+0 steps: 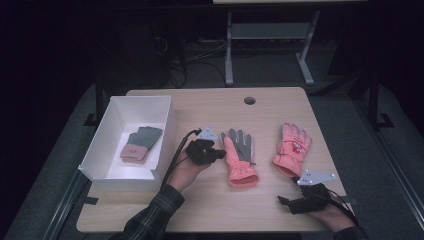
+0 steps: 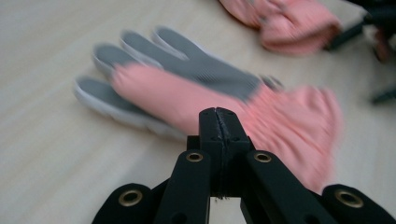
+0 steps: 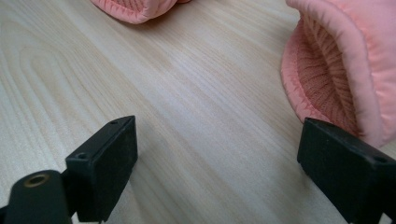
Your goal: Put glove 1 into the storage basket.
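A pink glove with a grey palm lies flat at the table's middle, fingers pointing away from me. My left gripper hovers just left of it, jaws pressed together with nothing between them; in the left gripper view the shut tips sit in front of the blurred glove. A second pink glove lies to the right. My right gripper rests near the front right edge, open. In its own view the wide jaws frame bare wood, with that glove's ribbed cuff beside the right jaw.
A white box stands at the table's left with a small grey and pink glove inside. A round cable hole is near the table's far edge. A metal table frame stands on the floor beyond.
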